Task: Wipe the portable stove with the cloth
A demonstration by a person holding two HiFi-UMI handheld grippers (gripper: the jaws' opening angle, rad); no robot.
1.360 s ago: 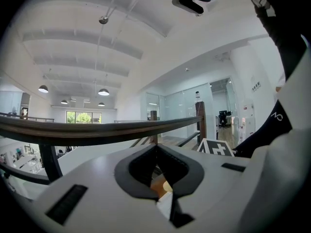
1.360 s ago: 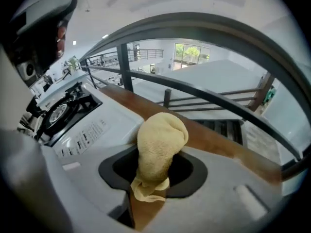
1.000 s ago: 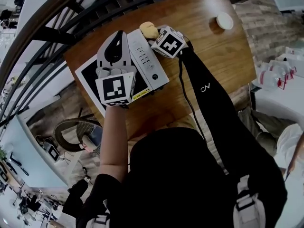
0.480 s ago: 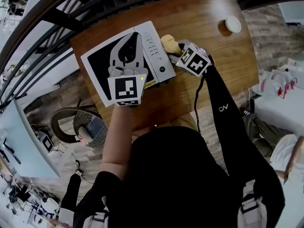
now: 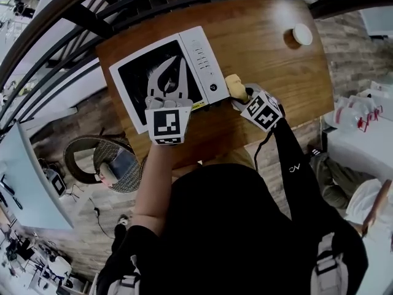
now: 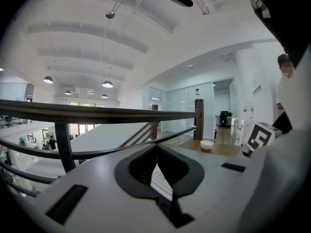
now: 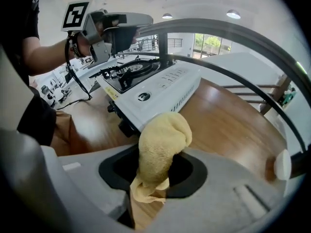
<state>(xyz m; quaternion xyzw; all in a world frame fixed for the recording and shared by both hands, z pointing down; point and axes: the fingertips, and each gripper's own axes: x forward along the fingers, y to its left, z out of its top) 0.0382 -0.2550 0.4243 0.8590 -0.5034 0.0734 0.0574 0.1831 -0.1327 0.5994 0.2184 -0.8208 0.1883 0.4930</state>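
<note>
Jaws of right gripper [image 5: 241, 92] pinch the cloth [image 7: 163, 140] beside the stove [image 7: 156, 92].

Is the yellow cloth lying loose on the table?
No, the right tongs are clamped on the yellow cloth.

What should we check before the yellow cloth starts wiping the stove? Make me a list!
1. Cloth held in the right gripper: ok, pinched between its jaws.
2. Cloth on the stove top: not ok, it is off the side, near the knob.
3. Left gripper steadying the stove: cannot tell; it is shut, over the stove top.
4. White bowl out of the way: ok, at the table's far corner.
</note>
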